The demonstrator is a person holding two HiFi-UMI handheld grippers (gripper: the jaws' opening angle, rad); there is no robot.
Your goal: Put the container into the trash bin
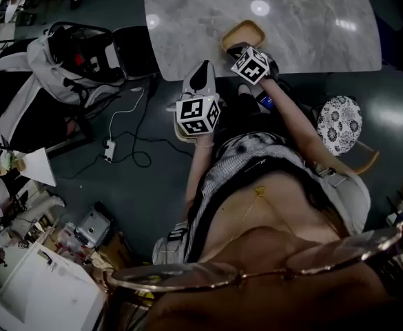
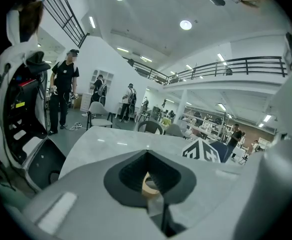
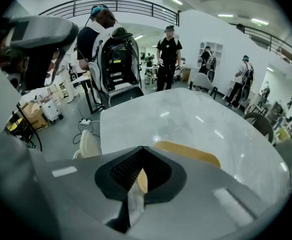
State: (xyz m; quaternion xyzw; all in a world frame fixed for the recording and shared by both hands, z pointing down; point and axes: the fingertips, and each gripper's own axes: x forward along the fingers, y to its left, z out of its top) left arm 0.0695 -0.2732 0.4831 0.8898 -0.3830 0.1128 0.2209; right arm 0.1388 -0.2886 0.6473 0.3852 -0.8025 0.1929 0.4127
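Our left claw (image 1: 202,74), closed and empty, hovers off the desk (image 1: 311,26); our right claw (image 1: 239,49), also pinched together, sits over the tan container (image 1: 244,29) at the desk's near edge. Unopened, it could knock the container away.

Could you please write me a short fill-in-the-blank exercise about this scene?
The container lies ___ the marble table.
Of the two grippers, the ___ one is nearer the container.
The right gripper has its jaws ___.
Missing words: on; right; shut.
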